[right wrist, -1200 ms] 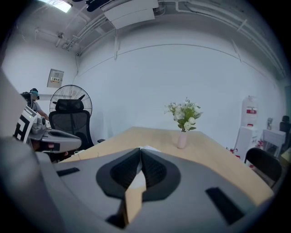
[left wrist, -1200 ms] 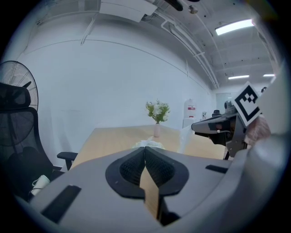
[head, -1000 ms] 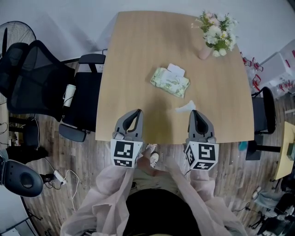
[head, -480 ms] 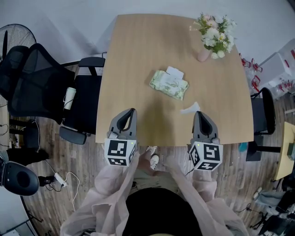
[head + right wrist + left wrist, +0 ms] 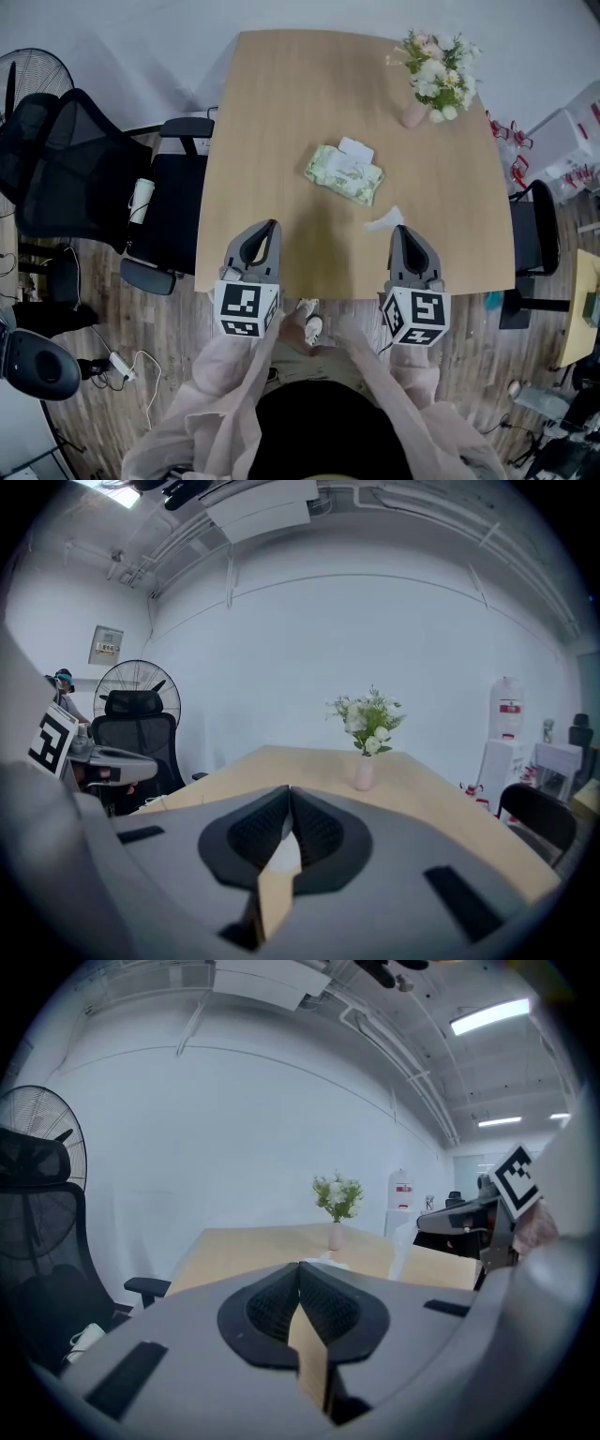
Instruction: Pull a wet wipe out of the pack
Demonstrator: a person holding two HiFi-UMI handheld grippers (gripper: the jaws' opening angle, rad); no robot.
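A green wet wipe pack [image 5: 344,173] with its white flap up lies at the middle of the wooden table [image 5: 281,94]. A white wet wipe [image 5: 383,221] hangs free of the pack, and my right gripper [image 5: 400,229] is shut on its end. In the right gripper view the wipe [image 5: 281,853] shows white in the slit behind the closed tips of the right gripper [image 5: 289,789]. My left gripper [image 5: 270,226] hovers over the near table edge, left of the pack. Its jaws meet with nothing between them, as the left gripper [image 5: 300,1266] shows in its own view.
A pink vase of white flowers [image 5: 433,70] stands at the far right corner of the table. A black mesh office chair [image 5: 84,178] and a fan [image 5: 23,70] are to the left. Another black chair [image 5: 536,225] stands at the right.
Both grippers have drifted a little apart, the left one leftward and the right one rightward with the wipe. The pack has not moved.
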